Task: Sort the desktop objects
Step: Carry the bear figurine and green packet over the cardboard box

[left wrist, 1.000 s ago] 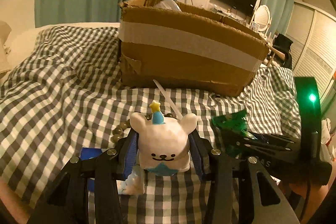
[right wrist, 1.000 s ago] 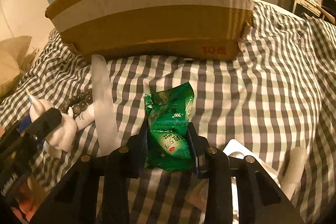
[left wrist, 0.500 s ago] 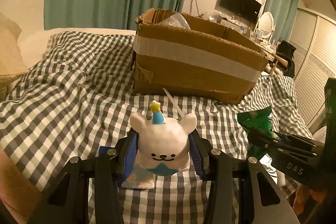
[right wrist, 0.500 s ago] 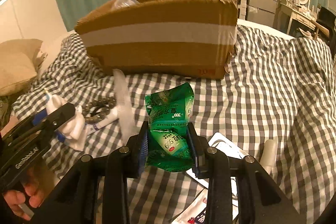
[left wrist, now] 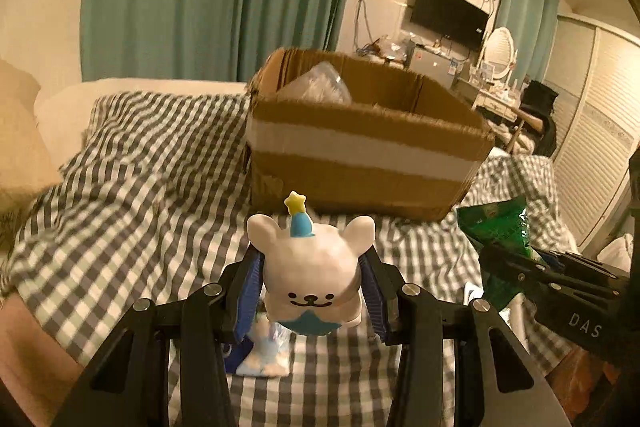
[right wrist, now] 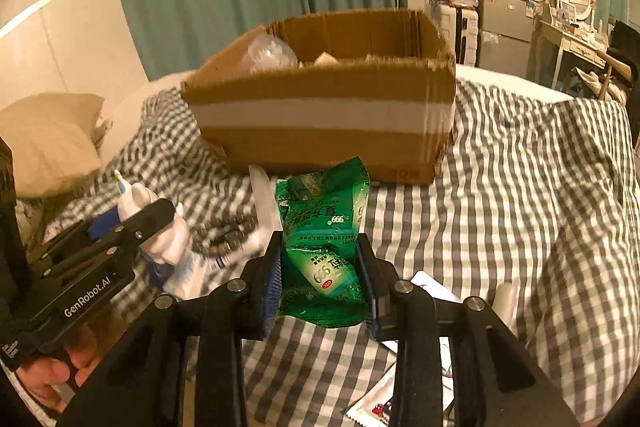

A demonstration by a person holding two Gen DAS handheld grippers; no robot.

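Both hands have lifted off the bed: left gripper jaws clamp the bear toy, right gripper jaws clamp the green packet. Carry both toward twelve o'clock, clear the cardboard box rim, then release.

The left gripper clamps a white bear figurine between its blue-padded fingers above the checked bedspread, facing an open cardboard box, with a green packet at right.
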